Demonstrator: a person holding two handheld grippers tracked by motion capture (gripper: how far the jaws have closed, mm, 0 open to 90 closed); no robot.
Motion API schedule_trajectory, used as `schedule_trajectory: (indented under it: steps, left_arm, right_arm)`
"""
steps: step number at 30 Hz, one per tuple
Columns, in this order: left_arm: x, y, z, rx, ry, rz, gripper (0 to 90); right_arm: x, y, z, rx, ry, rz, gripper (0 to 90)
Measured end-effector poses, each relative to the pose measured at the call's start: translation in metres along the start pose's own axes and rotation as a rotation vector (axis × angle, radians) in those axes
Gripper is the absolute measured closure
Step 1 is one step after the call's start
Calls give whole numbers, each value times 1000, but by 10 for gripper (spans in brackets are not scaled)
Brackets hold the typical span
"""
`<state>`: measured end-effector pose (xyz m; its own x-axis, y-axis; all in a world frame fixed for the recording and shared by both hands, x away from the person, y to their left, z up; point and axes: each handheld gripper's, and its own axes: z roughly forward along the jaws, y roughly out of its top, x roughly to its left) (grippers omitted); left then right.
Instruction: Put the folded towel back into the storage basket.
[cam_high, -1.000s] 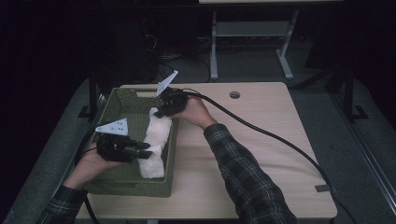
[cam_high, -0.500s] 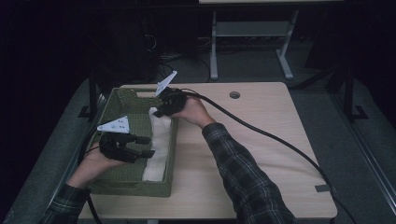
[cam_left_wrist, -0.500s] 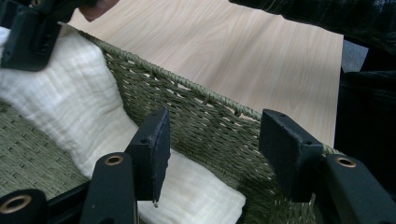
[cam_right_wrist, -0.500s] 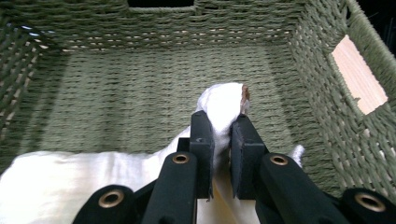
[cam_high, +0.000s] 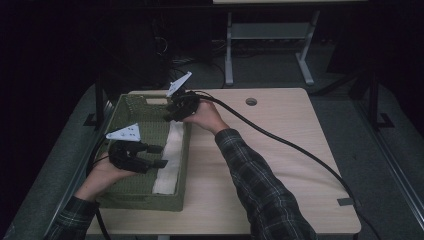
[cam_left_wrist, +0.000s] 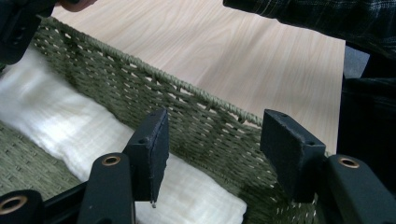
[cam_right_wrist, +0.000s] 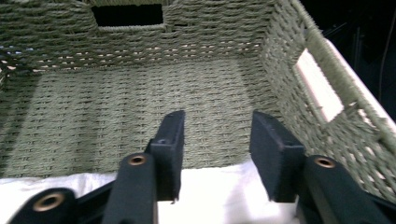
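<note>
So the counter (cam_high: 280, 165) carries a green woven basket (cam_high: 145, 200), and a folded white cloth (cam_high: 170, 160) lies along its right wall, long axis running near to far. The right gripper (cam_high: 172, 112) hovers over the far end and the left gripper (cam_high: 159, 156) beside the middle. Both have just been opening, spread, nothing pinched.

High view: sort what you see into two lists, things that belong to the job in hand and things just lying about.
In the job:
white cloth
green woven basket
left tool, open
right tool, open

Just there:
wooden table
metal stand
strip of tape
</note>
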<state>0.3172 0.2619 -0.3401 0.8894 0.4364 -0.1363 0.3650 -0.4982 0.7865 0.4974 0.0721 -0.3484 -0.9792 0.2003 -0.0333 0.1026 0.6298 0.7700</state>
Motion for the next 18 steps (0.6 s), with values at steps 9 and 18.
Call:
schedule_trajectory:
  steps: [9,18]
  left_arm:
    - [-6,12,11,-2,10,-3,390]
    - [-16,29,23,-11,27,-3,377]
  right_arm:
    - [4,-2,-20,-8,-1,-10,472]
    - [5,-14,-43,-5,3,-12,453]
